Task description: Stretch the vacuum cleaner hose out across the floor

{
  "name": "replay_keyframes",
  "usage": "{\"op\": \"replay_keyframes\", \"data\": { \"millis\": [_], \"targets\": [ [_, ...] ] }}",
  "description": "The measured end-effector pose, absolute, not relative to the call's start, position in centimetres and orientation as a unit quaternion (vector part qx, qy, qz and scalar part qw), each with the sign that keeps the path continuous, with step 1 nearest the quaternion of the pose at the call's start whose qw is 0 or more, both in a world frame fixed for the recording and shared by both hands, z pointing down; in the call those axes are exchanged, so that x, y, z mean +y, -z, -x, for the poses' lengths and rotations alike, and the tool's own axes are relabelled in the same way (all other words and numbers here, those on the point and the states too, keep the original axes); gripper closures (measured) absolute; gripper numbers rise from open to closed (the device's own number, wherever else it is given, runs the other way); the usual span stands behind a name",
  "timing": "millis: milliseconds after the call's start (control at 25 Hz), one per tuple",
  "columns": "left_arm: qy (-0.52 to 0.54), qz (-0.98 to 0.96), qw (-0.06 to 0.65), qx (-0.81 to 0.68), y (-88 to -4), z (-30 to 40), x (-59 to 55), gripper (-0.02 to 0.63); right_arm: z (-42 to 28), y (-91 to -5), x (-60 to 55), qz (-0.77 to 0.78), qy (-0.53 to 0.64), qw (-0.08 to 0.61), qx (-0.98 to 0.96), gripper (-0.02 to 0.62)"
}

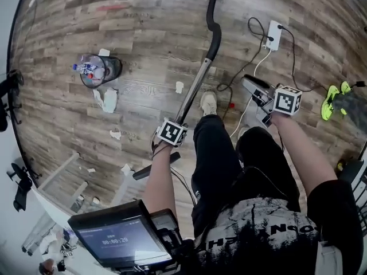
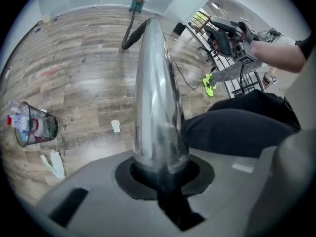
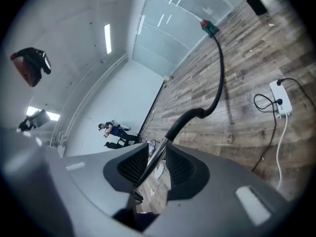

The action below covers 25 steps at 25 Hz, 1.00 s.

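The left gripper (image 2: 160,169) is clenched on the vacuum cleaner's metal wand (image 2: 157,93). In the left gripper view the shiny tube rises straight out from between the jaws and fills the middle of the frame. The right gripper (image 3: 155,164) is released. Its jaws stand apart with nothing pressed between them, and the wand shows only far off through the gap.

In the head view the left gripper (image 1: 175,128) sits low on the wand (image 1: 195,87). The wand slants from the lower left of centre up toward the top centre. At its upper end a black curved handle joins the hose (image 1: 213,16), which runs on out of the top edge. The right gripper (image 1: 249,85) hovers at the right of centre, well apart from wand and hose, above a dark trouser leg (image 1: 215,153).

The hose therefore lies beyond the left gripper, along the wand's own long axis and away from the person. The left hand is the nearer one and already has the grip.

In the right gripper view the hose (image 3: 219,68) bends in a loose curve up to the vacuum cleaner body (image 3: 210,27) at the upper right. It seems to have slack left, though the wide lens makes this hard to judge.

A wire bin (image 1: 98,70) stands at the upper left of the wooden floor (image 1: 143,33), and a power strip (image 1: 274,34) lies at the upper right.
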<state>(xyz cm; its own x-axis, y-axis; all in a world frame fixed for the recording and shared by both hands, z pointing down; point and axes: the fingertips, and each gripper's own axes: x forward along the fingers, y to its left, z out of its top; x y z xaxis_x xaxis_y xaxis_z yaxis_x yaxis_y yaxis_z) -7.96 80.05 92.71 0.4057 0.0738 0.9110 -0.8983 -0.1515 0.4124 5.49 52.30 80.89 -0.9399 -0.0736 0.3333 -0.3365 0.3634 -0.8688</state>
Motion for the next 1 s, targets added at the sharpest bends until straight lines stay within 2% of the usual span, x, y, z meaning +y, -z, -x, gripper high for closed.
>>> {"op": "replay_keyframes", "data": {
  "millis": [160, 640, 1000],
  "targets": [
    [-0.433, -0.624, 0.556, -0.337, -99.7, 7.4, 82.5, 0.535, -5.4, -86.5, 52.4, -0.093, -0.470, 0.133, -0.868, 0.586],
    [-0.442, -0.617, 0.551, -0.346, -117.9, 9.9, 86.7, 0.546, -0.5, -100.7, 53.5, 0.059, -0.333, 0.148, -0.929, 0.588],
    [-0.389, -0.649, 0.545, -0.362, -124.6, 6.8, 87.3, 0.546, 2.1, -102.7, 57.1, 0.164, -0.256, 0.152, -0.940, 0.588]
  ]
}}
